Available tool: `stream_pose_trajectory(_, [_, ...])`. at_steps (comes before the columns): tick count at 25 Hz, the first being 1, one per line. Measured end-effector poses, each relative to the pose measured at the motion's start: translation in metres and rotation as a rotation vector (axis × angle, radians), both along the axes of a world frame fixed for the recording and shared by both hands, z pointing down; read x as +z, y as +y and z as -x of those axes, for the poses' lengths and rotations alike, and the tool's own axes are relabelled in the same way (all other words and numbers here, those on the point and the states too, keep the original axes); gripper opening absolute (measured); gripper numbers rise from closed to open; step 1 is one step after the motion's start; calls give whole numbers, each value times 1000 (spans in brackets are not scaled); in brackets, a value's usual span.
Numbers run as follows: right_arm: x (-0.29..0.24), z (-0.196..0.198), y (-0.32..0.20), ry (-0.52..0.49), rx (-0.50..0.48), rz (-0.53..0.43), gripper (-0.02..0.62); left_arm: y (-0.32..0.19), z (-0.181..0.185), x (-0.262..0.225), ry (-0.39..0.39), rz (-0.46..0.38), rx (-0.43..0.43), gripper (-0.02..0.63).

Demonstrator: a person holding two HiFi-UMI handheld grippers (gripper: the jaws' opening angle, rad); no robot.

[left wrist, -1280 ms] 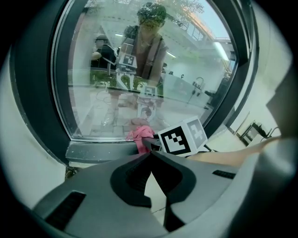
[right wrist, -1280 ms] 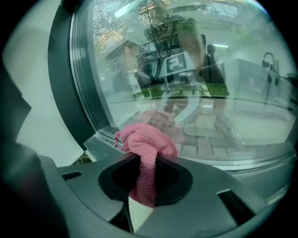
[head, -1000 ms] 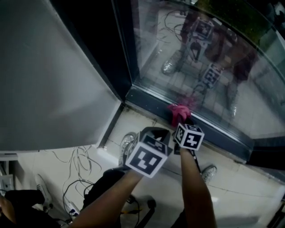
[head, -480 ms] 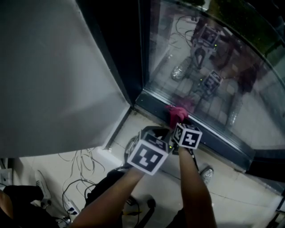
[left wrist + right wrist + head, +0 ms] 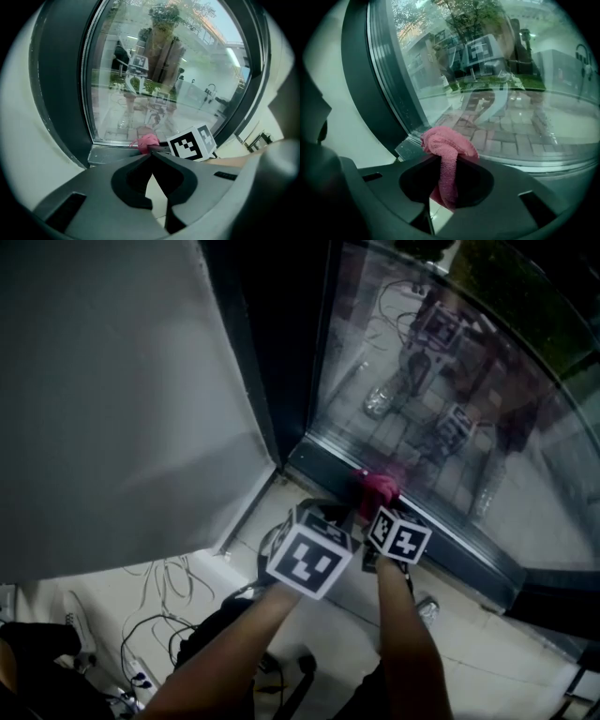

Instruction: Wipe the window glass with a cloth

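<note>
Your right gripper (image 5: 444,161) is clamped on the pink cloth (image 5: 447,142), bunched at the window glass (image 5: 450,409) bottom edge, near its left corner. Your left gripper (image 5: 151,155) is closed and empty, just beside it.

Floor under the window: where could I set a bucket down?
Bare tiles lie right of the person's arm, below the sill. Lower left is crowded with cables, and the right gripper holds a pink cloth at the sill.
</note>
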State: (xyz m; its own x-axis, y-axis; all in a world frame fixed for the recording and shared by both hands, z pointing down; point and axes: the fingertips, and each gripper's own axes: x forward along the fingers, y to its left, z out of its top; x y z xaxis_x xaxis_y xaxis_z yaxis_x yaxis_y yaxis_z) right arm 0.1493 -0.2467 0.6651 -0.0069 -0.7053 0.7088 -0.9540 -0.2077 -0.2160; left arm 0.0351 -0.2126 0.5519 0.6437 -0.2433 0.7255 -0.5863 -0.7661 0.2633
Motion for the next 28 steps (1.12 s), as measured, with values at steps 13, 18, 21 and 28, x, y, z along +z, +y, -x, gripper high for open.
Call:
stream_pose_trajectory(13, [-107, -4, 2, 46, -29, -149, 71, -5, -2, -11, 44, -12, -19, 2])
stream_pose_trajectory(18, [-154, -3, 1, 62, -28, -223, 71, 1, -5, -15, 44, -34, 8, 2])
stream_pose_trajectory(21, [-182, 1, 4, 67, -30, -263, 71, 6, -3, -25, 45, -68, 27, 3])
stream_pose_trajectory(28, [-263, 1, -5, 173, -73, -389, 71, 0, -11, -69, 70, -155, 48, 2])
